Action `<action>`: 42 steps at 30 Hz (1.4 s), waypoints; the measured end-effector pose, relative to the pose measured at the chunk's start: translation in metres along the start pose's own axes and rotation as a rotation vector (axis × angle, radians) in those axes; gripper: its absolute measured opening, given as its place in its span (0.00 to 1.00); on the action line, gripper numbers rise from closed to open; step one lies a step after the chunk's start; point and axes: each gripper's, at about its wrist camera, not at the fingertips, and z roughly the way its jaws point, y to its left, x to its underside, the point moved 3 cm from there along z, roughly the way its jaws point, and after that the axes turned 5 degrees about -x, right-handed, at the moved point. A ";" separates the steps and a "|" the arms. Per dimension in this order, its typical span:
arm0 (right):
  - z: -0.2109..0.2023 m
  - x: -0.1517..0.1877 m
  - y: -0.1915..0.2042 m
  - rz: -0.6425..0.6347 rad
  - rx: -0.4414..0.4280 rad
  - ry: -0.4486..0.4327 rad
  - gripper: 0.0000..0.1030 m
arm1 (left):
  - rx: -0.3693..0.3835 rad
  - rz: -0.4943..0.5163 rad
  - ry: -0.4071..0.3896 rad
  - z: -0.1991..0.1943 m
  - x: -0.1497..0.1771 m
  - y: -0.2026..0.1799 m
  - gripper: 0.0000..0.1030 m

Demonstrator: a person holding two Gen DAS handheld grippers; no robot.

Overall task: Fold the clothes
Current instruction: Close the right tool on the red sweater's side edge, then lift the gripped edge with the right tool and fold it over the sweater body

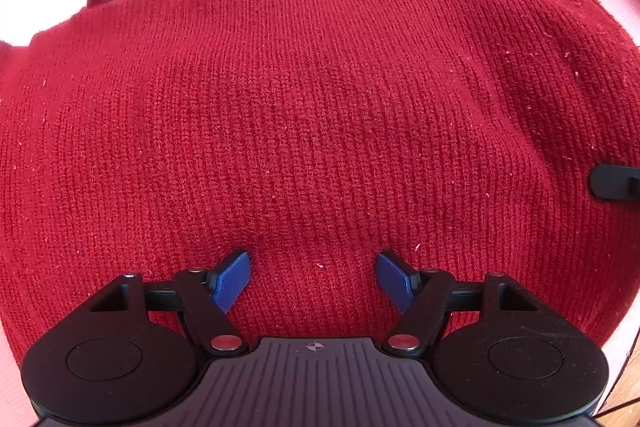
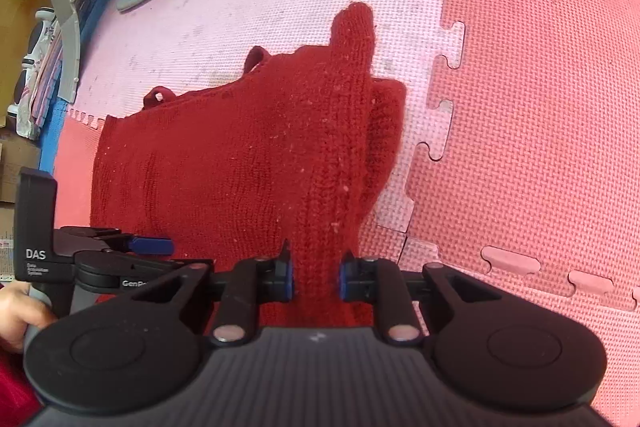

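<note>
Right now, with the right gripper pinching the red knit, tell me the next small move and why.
Probably carry the sleeve leftward across the knit: the right gripper is shut on it, lifted, while the left gripper stands open over the body.

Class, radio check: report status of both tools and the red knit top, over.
Right tool shut on red knit top, edge lifted. Left tool open over it, nothing gripped. Foam mat around top; nothing in the way.
</note>
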 end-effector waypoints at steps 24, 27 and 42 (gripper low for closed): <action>-0.021 -0.009 0.115 -0.100 0.078 0.038 0.18 | 0.124 0.050 -0.133 -0.020 0.004 0.017 0.76; -0.015 -0.016 0.141 -0.151 0.130 0.071 0.18 | 0.182 0.032 -0.139 -0.039 0.011 0.032 0.78; -0.005 -0.013 0.217 -0.104 0.176 0.085 0.18 | 0.088 -0.034 -0.121 -0.027 0.046 0.127 0.84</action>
